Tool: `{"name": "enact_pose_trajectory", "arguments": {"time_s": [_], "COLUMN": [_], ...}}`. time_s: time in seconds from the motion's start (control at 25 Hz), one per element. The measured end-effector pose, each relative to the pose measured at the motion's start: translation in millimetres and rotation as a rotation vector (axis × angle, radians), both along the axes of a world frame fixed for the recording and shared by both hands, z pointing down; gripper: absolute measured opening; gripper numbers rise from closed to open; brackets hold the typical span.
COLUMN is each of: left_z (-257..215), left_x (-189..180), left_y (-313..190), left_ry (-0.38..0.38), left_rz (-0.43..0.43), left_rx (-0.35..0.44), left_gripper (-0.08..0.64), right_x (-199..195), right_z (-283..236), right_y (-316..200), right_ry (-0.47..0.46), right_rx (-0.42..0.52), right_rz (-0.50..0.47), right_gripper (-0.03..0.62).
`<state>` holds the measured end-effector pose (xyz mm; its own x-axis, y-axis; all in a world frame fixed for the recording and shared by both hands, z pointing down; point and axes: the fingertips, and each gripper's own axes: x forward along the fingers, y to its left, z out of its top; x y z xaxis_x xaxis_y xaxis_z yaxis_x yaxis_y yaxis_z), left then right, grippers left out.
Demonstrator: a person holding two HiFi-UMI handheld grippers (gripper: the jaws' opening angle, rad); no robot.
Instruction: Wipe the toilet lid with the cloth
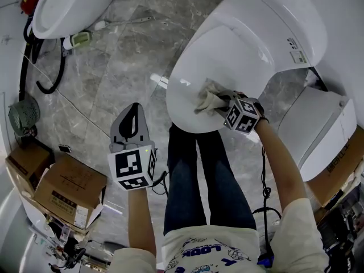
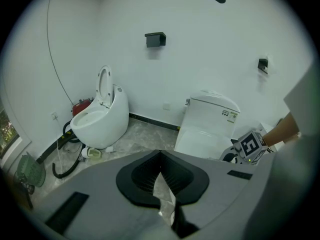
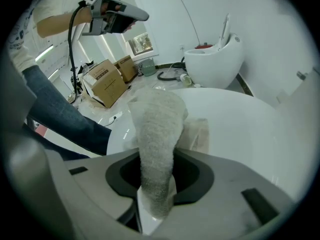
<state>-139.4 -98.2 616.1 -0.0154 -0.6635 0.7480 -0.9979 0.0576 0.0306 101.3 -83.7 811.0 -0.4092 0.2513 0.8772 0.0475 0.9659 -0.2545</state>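
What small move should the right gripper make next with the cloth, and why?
Probably slide the right gripper, shut on the beige fuzzy cloth, back toward the white tank, keeping the cloth pressed down. The cloth lies near the front edge of the closed white toilet lid, so most of the lid lies beyond it.

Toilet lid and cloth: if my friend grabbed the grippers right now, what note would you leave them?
Right gripper: shut on the cloth, which rests on the front part of the closed toilet lid.
Left gripper: shut, empty, held over the floor, away from the lid.
Done: the cloth is gripped and on the lid. How much is already wiped cannot be told; no marks show.
Left: probably sweep the cloth over the rest of the lid, toward the back.
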Motion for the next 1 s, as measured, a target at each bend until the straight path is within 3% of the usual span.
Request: {"name": "enact_pose_trajectory", "arguments": {"time_s": [0.48, 1.0], "left_z": [3, 3], "left_x": [24, 44], "left_y": [-21, -23], "left_ry": [-0.002, -0.002], "left_rz": [0.021, 0.051], "left_rx": [-0.006, -0.011], "left_gripper": [0.003, 0.003], "right_x": [45, 90], "right_z": [-4, -7], "right_y": [-102, -152], "right_ry": [-0.021, -0.043], "right_rx": [0.038, 0.112], "right_rz": [0.293, 0.624], "right_gripper": [0.117, 0.117]}}
